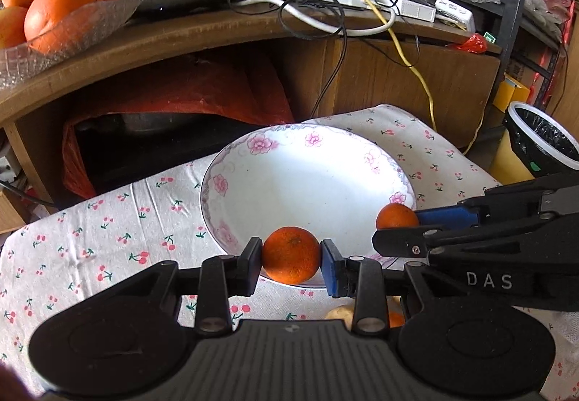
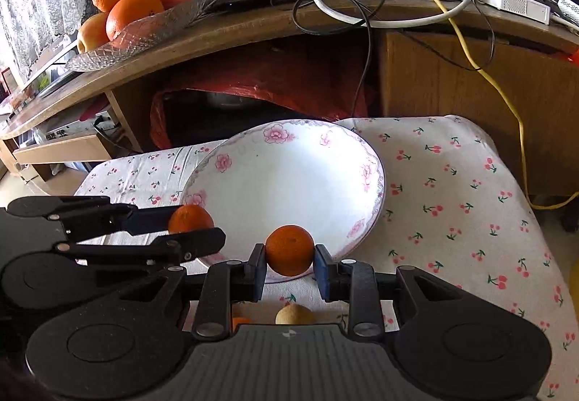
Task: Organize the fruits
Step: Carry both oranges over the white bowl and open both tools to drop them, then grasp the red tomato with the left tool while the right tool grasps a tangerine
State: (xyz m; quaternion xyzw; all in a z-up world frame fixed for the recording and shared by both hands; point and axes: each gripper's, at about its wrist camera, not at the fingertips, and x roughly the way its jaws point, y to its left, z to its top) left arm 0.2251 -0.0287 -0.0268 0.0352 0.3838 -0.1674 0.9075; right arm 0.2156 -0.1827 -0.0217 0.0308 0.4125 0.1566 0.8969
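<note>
My left gripper (image 1: 291, 261) is shut on a small orange (image 1: 291, 255) and holds it over the near rim of a white plate with pink flowers (image 1: 307, 180). My right gripper (image 2: 289, 261) is shut on a second small orange (image 2: 289, 250) at the plate's near edge (image 2: 286, 180). Each gripper shows in the other's view: the right one (image 1: 398, 227) with its orange (image 1: 397, 215), the left one (image 2: 195, 231) with its orange (image 2: 190, 218). A pale fruit (image 2: 295, 315) and an orange piece (image 2: 240, 322) lie on the cloth below the grippers.
The plate sits on a cherry-print cloth (image 1: 119, 220). Behind is a wooden shelf (image 1: 202, 35) with a glass dish of oranges and apples (image 1: 54, 3), a router and tangled cables (image 1: 307, 3). A bin with a black liner (image 1: 542, 144) stands at the right.
</note>
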